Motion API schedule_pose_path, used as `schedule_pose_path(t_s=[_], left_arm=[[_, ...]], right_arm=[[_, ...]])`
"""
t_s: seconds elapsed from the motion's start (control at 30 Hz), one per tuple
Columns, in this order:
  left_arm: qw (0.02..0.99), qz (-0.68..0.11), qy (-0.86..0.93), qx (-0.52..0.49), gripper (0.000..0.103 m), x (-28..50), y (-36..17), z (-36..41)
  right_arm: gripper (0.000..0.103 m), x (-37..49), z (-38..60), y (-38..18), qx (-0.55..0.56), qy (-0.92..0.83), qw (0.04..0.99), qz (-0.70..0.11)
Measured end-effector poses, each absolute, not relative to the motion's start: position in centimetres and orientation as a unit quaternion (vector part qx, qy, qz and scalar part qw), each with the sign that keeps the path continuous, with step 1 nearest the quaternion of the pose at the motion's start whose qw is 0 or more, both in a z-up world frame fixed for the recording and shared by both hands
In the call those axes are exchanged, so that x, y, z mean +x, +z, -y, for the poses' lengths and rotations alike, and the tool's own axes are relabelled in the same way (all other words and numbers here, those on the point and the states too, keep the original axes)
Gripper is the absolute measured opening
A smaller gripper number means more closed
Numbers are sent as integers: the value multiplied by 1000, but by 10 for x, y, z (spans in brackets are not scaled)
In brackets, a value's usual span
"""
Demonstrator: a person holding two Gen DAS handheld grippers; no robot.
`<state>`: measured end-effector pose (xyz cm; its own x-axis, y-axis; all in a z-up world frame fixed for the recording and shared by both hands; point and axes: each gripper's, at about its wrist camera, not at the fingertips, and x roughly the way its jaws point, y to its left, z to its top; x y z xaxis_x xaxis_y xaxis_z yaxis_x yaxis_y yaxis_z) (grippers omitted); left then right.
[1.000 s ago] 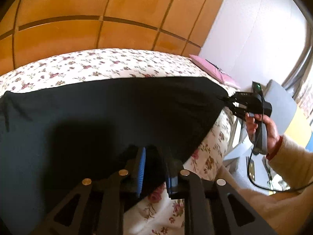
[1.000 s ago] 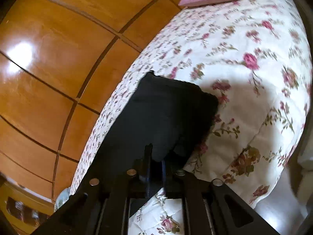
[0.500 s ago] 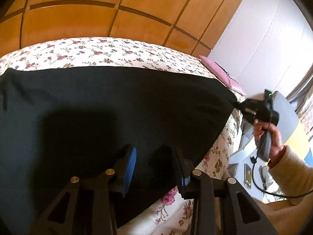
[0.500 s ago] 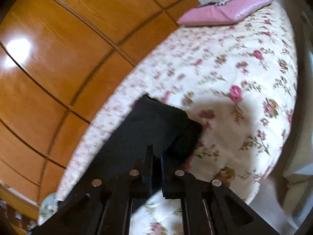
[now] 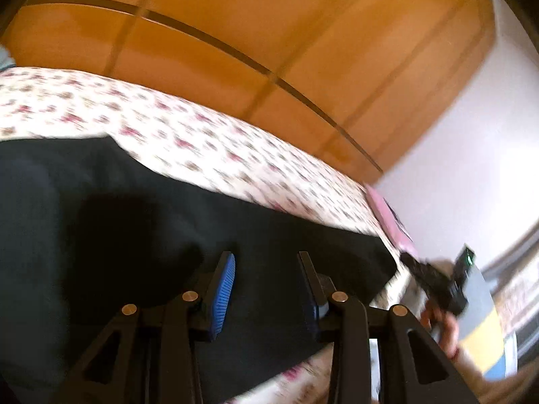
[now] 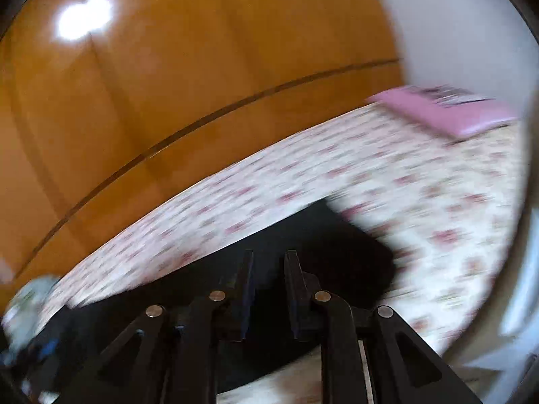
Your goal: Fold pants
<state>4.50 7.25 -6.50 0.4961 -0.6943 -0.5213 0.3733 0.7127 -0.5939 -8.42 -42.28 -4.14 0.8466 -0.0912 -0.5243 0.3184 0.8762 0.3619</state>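
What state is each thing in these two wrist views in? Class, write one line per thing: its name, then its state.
Black pants: spread flat on the bed, held by neither gripper.
Left gripper: jaws apart, nothing between them.
Right gripper: jaws opening, nothing pinched between them.
Floral bedspread: laid smooth over the bed, under the pants.
Pink pillow: lying flat at the far end of the bed.

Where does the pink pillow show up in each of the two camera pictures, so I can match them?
Left wrist view: the pink pillow is a thin blurred strip at the right, at the bed's far end near the white wall.
Right wrist view: the pink pillow lies at the upper right, on the flowered bedspread.
Shared landmark: the black pants spread on the bedspread, in front of each gripper.
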Motion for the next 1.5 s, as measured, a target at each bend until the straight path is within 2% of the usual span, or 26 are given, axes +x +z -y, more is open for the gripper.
schedule_pose_path(t_s=[0.13, 0.37, 0.43, 0.47, 0.6, 0.83, 0.93, 0.97, 1.0, 1.2, 1.23, 1.3, 1.33, 1.5], left_arm=[[857, -395, -251, -215, 38, 76, -66, -99], [873, -424, -188, -151, 38, 124, -96, -116], [874, -421, -172, -171, 37, 121, -111, -133], [873, -412, -177, -191, 34, 114, -119, -144], [886, -373, -170, -216, 33, 95, -118, -158], [883, -367, -176, -233, 33, 93, -121, -163], [881, -368, -179, -238, 33, 96, -122, -162], [880, -368, -179, -240, 33, 95, -123, -162], [880, -370, -179, -240, 33, 97, -124, -162], [879, -373, -176, -238, 33, 98, -125, -160], [879, -373, -176, -238, 33, 99, -125, -160], [877, -382, -171, -235, 33, 101, -123, -158], [875, -393, -163, -231, 33, 103, -120, -157], [855, -440, -169, -214, 35, 121, -96, -140]], right_arm=[[25, -43, 360, -56, 193, 18, 931, -309], [29, 18, 256, -59, 164, 186, 905, -345], [29, 38, 229, -58, 158, 221, 894, -356], [29, 48, 217, -58, 152, 233, 890, -362], [33, 83, 171, -55, 122, 275, 879, -371], [35, 165, 103, -74, 125, 336, 834, -419], [32, 190, 76, -97, 111, 355, 803, -466], [21, 196, 69, -103, 107, 357, 798, -474], [13, 200, 65, -108, 103, 354, 800, -474], [9, 227, 59, -129, 104, 293, 832, -459], [9, 229, 62, -131, 119, 292, 828, -464], [23, 228, 72, -124, 141, 291, 832, -450], [25, 224, 83, -116, 150, 281, 841, -437], [25, 179, 138, -75, 142, 265, 876, -377]])
